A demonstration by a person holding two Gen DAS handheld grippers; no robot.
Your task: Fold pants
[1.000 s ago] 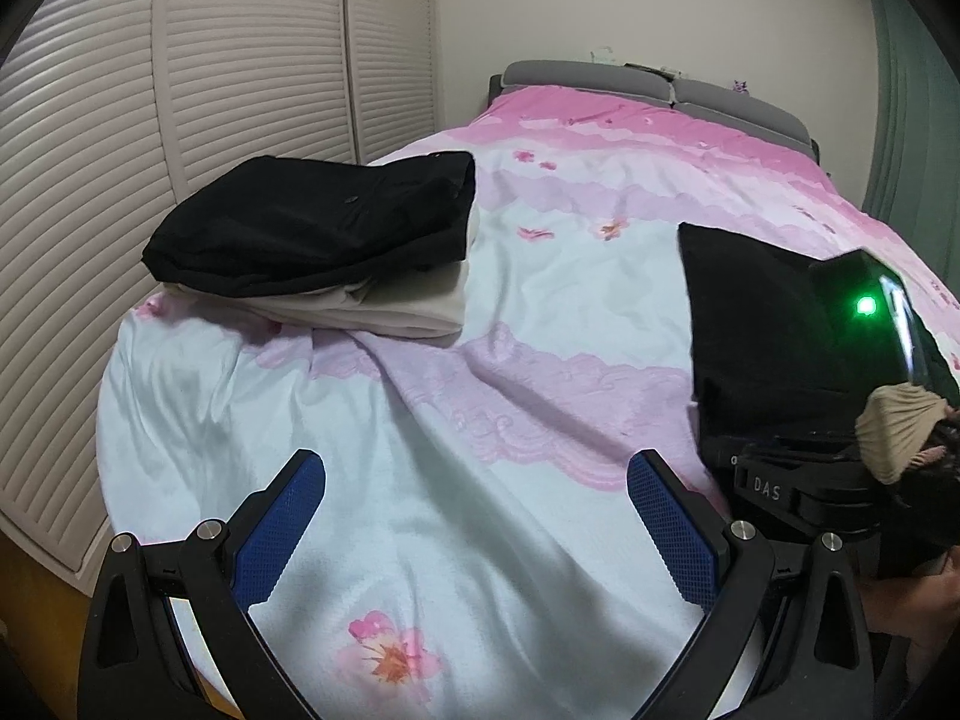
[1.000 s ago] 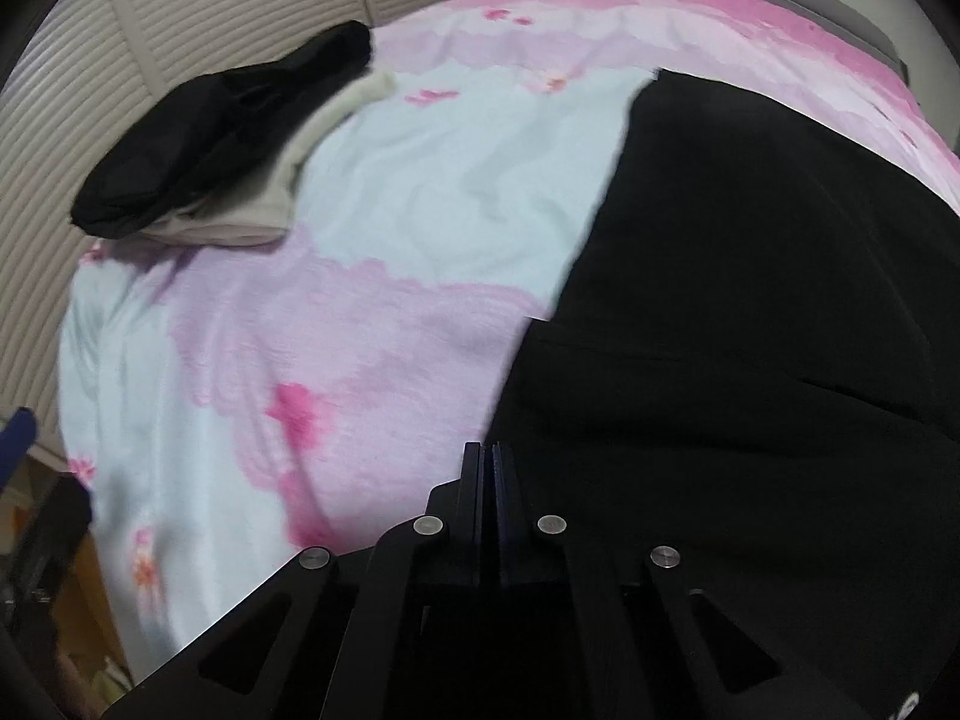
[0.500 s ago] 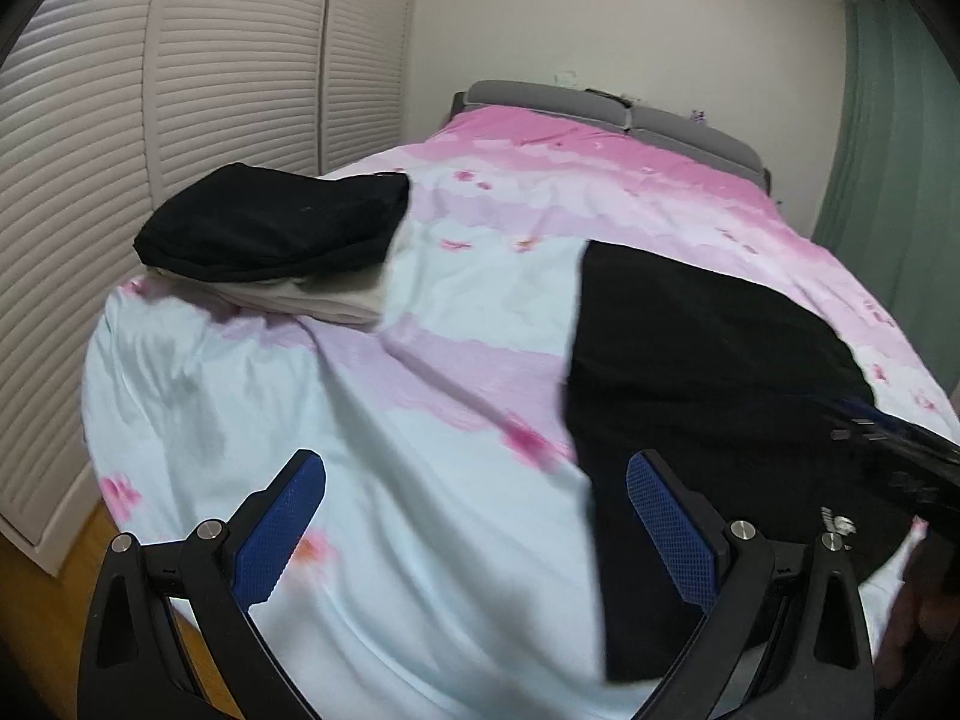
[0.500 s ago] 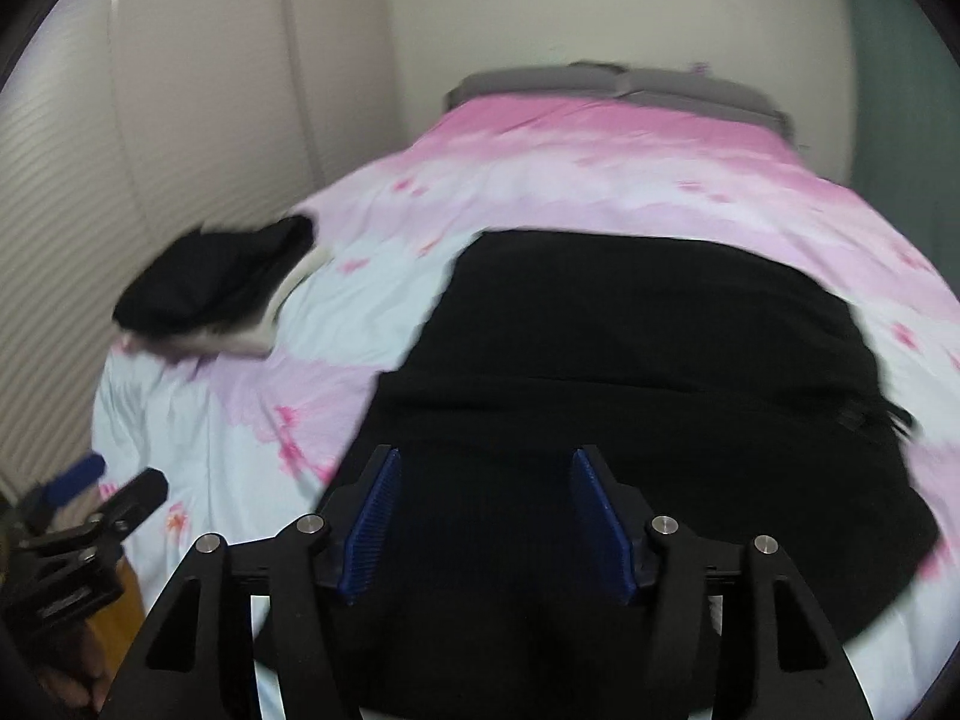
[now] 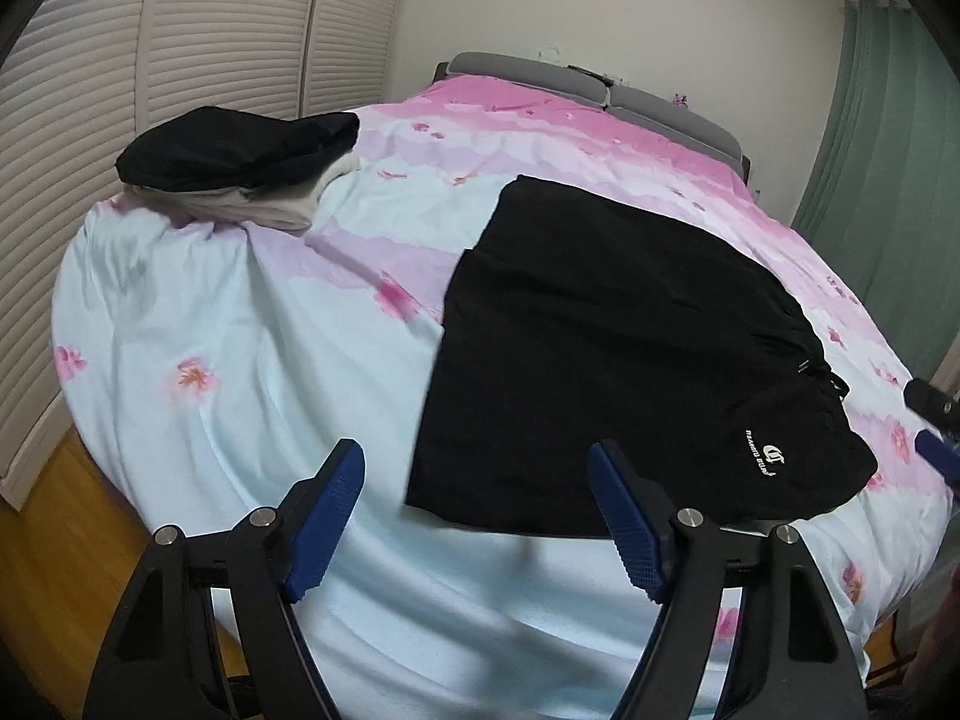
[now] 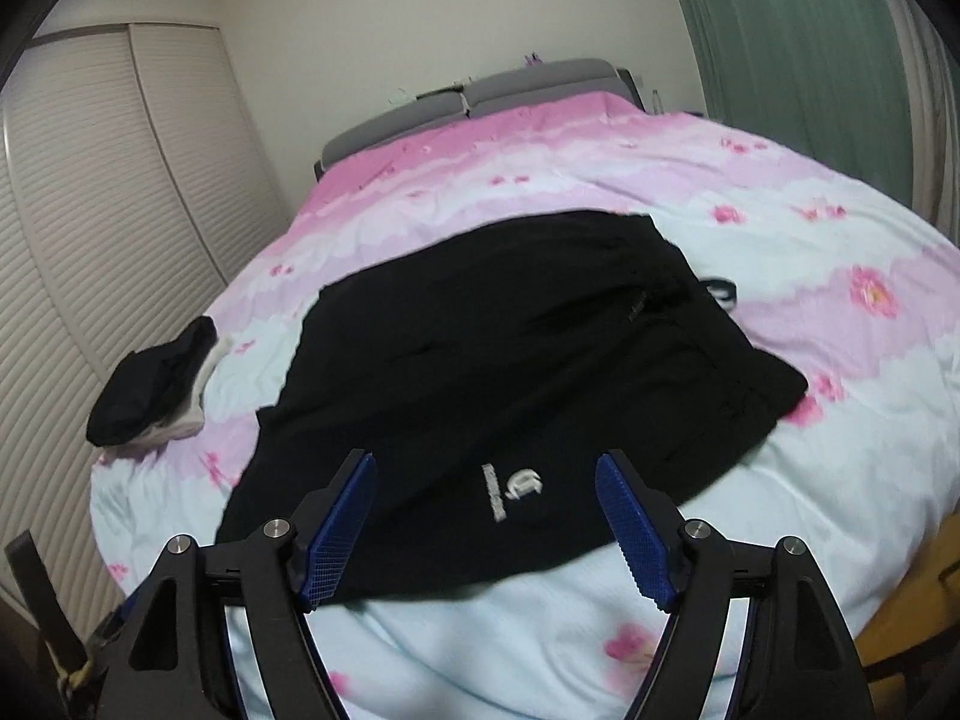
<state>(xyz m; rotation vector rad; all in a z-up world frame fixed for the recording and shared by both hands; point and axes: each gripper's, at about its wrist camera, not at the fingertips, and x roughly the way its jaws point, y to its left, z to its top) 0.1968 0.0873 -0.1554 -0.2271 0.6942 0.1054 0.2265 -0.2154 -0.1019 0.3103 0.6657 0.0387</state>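
Left gripper nearest, above the bed's foot edge; jaws apart and narrowing, nothing between them, only bedspread below. Right gripper also at the foot edge, jaws apart and widening, clear of the cloth; no grip.

Black pants lie flat on the bed, folded, lower hem at the foot edge, white logo facing up, reaching toward mid-bed. Waist end toward the bed's right side.

Further off, near the left edge: stack of folded clothes, black piece atop a pale one. Grey headboard at the far end.
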